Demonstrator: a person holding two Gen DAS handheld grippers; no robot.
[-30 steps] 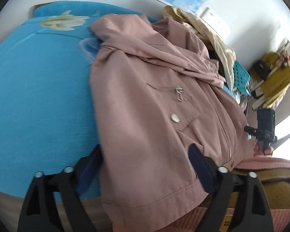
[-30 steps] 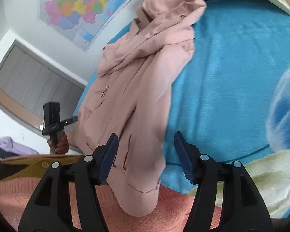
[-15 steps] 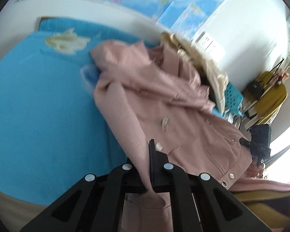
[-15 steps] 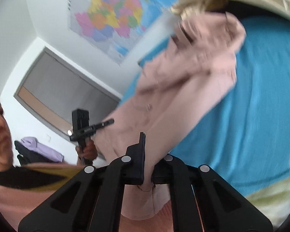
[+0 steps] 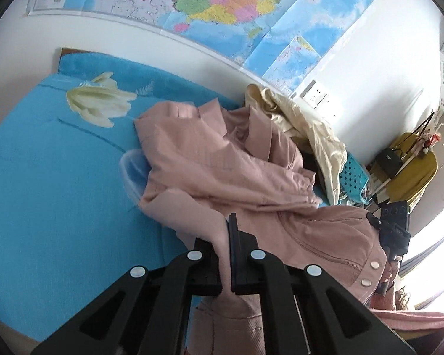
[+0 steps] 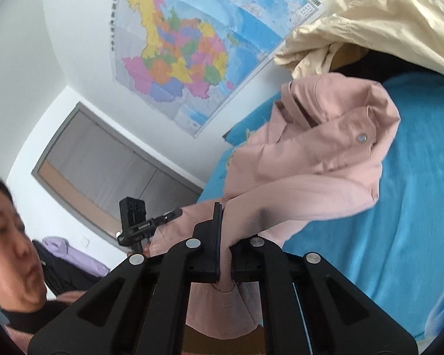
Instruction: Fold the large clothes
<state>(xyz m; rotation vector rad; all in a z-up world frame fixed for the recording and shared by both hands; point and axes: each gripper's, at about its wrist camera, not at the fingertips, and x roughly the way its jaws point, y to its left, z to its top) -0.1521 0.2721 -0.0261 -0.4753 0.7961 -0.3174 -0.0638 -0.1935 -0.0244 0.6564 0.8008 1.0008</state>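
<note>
A dusty pink jacket with snap buttons lies crumpled on a blue bedspread, its near hem lifted off the bed. My left gripper is shut on the jacket's bottom hem at its left side. My right gripper is shut on the hem at the other side; the cloth hangs below both jaws. The far part of the jacket still rests on the bedspread.
A cream garment is piled on the bed's far side, next to a turquoise perforated basket. A map hangs on the wall. A yellow-draped rack stands in the corner. The person's face shows at left.
Both grippers closed on the jacket's bottom hem and raised it. The near half of the jacket has come up off the bed and bunched toward the far side.
</note>
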